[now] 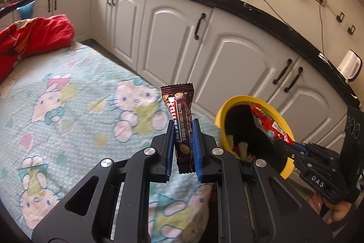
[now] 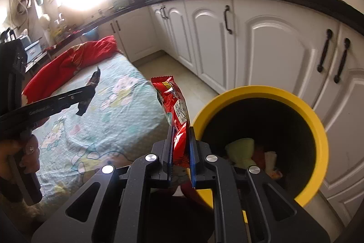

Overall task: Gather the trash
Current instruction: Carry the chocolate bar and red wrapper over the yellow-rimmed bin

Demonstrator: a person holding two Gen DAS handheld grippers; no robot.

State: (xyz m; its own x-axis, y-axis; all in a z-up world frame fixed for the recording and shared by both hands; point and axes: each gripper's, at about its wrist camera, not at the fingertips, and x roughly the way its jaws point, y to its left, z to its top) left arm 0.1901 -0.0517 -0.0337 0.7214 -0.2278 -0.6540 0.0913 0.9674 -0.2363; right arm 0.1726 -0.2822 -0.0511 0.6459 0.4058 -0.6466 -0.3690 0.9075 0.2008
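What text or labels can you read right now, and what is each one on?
"DAS": raised letters on the body of the right gripper, seen from the left wrist.
Large white letters and Chinese print on the brown wrapper held by the left gripper: partly covered, not readable.
Print on the red wrapper: too small to read.
Embossed word on the left gripper's arm: blurred.
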